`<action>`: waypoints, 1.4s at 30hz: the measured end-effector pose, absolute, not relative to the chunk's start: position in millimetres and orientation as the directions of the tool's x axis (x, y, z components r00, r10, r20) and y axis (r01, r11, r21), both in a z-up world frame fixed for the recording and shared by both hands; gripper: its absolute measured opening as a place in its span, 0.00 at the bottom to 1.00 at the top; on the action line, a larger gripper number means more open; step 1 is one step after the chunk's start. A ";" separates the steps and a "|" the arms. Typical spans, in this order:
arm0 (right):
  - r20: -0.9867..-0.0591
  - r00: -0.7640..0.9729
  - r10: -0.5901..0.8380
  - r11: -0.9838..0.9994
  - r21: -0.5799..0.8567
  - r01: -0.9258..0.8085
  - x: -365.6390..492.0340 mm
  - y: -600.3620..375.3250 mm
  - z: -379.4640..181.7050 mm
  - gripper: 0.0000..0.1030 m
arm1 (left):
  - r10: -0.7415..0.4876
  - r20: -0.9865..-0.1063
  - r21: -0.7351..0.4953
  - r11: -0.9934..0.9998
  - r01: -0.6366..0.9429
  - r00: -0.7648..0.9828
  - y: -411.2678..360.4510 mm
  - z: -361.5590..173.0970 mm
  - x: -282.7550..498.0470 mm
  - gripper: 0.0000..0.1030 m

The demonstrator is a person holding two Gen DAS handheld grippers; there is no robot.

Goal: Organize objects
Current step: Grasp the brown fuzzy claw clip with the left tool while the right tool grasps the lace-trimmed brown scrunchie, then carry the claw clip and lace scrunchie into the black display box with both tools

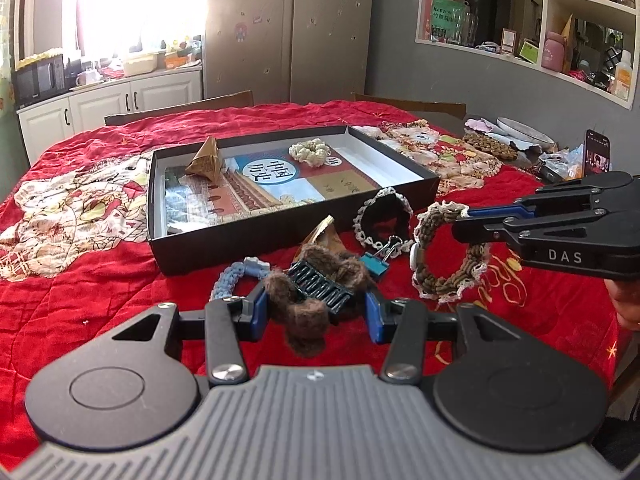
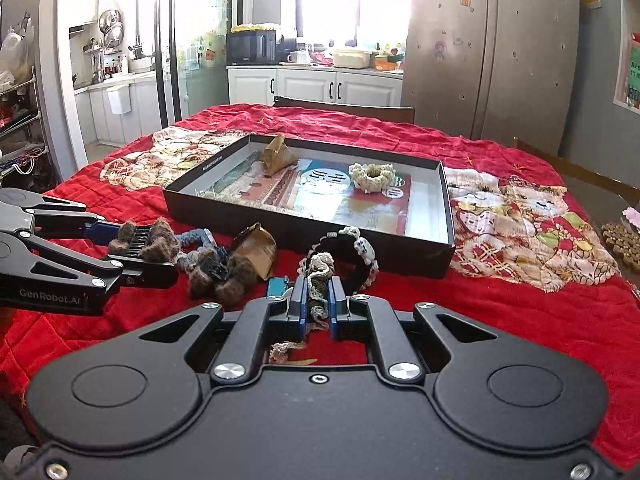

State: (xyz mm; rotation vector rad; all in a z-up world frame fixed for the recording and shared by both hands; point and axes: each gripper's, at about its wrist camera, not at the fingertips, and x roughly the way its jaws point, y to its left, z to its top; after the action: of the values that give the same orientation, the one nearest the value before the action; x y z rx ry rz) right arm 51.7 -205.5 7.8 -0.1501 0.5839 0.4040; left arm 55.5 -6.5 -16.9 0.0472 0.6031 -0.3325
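Gripping soft, light stuff near the box (image 1: 280,240): left gripper (image 1: 316,312) clamps furry hair clip (image 1: 320,288); right gripper (image 2: 318,300) pinches scrunchie (image 2: 318,276) edge. Limp, needs firm pinching.

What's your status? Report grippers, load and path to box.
Left gripper shut on furry brown hair clip. Right gripper shut on olive crochet scrunchie. Box ahead, open. Black scrunchie in between.

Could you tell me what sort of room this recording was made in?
Most likely a home kitchen with a dining table: a tall fridge, a microwave on white cabinets, and a table under a red cloth.
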 end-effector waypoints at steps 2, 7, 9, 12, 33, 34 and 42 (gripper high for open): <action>-0.559 0.761 0.330 0.911 -0.025 -0.413 52.0 -205.0 9.7 0.10 | -0.296 -0.562 -0.054 0.945 0.322 0.773 -6.4 -15.2 56.0 0.49; -0.550 0.765 0.334 0.909 -0.028 -0.416 53.0 -204.0 14.3 0.10 | -0.298 -0.554 -0.049 0.944 0.326 0.777 -8.0 -10.9 56.6 0.49; -0.546 0.768 0.335 0.908 -0.031 -0.418 53.3 -203.1 16.3 0.10 | -0.298 -0.550 -0.047 0.944 0.328 0.780 -8.6 -9.4 56.7 0.49; -0.540 0.771 0.338 0.906 -0.036 -0.422 54.0 -201.8 18.9 0.10 | -0.299 -0.544 -0.044 0.943 0.329 0.784 -9.1 -6.1 57.6 0.49; -0.492 0.803 0.336 0.912 -0.043 -0.409 72.8 -202.7 40.3 0.10 | -0.280 -0.516 -0.028 0.950 0.311 0.810 -7.7 8.5 78.9 0.49; -0.489 0.806 0.334 0.913 -0.044 -0.405 74.4 -203.0 41.7 0.10 | -0.274 -0.516 -0.026 0.952 0.305 0.812 -6.9 9.2 81.4 0.49; -0.467 0.819 0.333 0.917 -0.042 -0.397 88.5 -205.4 52.0 0.10 | -0.240 -0.514 -0.018 0.963 0.270 0.823 -1.0 12.8 102.3 0.49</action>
State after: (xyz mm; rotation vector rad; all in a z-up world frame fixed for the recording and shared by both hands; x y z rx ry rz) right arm 88.5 -205.4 52.0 -0.1399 0.4712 0.3904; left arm 102.3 -1.0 12.8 0.0567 0.5394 -0.2713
